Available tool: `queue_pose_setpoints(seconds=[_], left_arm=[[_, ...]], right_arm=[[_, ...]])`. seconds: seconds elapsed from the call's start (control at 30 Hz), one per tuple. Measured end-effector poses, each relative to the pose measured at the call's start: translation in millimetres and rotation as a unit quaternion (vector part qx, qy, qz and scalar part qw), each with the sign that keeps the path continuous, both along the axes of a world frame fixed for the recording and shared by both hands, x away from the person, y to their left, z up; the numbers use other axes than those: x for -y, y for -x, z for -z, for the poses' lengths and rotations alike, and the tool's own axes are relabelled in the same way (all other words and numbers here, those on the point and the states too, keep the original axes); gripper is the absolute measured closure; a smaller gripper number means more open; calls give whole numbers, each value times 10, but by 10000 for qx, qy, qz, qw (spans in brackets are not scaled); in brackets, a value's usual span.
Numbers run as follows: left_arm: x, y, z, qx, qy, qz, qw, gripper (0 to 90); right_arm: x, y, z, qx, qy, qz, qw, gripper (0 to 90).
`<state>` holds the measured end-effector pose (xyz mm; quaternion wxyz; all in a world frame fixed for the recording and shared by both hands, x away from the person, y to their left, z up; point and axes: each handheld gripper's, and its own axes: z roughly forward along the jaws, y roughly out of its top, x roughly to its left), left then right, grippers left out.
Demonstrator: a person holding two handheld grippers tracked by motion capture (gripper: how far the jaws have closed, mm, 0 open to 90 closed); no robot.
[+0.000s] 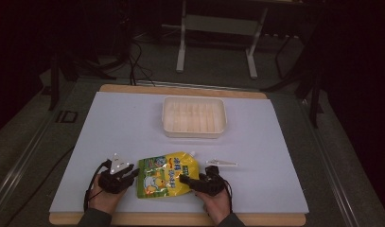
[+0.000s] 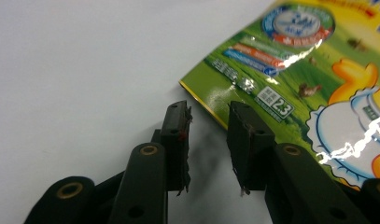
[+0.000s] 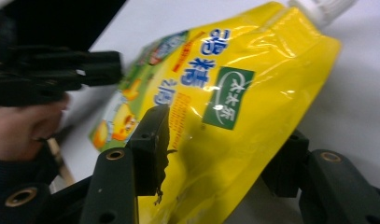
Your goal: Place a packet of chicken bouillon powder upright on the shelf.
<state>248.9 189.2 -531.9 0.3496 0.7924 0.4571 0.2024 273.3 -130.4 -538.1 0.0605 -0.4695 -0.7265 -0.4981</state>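
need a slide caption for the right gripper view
Right hand-held gripper straddles the yellow spouted pouch, one jaw on top, one beneath; left hand-held gripper beyond.

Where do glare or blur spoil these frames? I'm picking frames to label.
High view: dim, dark surroundings, soft detail. Left gripper view: white glare streaks on the pouch, near jaws soft. Right gripper view: sheen across the yellow pouch face, the other gripper and hand blurred.

Glossy plastic pouch (image 1: 167,177), matt paper sheet (image 1: 256,156)
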Motion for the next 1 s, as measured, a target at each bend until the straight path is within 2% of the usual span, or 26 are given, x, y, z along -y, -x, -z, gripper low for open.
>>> queue_pose_setpoints(seconds=[0.2,0.27,0.37,0.53,0.73,1.0], left_arm=[[29,-3,22,-63,-44,30,10000,702],[42,-1,26,-77,-68,51,9999,705],[44,-2,26,-76,-77,47,9999,712],[50,-4,36,-92,-56,46,9999,715],[48,-3,38,-100,-70,48,9999,718],[11,-11,27,-36,-28,-44,10000,696]], right_arm=[[-98,3,-72,51,-122,-135,9998,439],[-148,30,-82,75,-71,-173,9998,411],[-207,61,-99,248,83,-202,9995,414],[-205,1,-113,97,21,-73,9999,562],[-196,-56,-159,-18,-278,-270,9992,744],[-239,-88,-264,22,-283,-471,9985,846]])
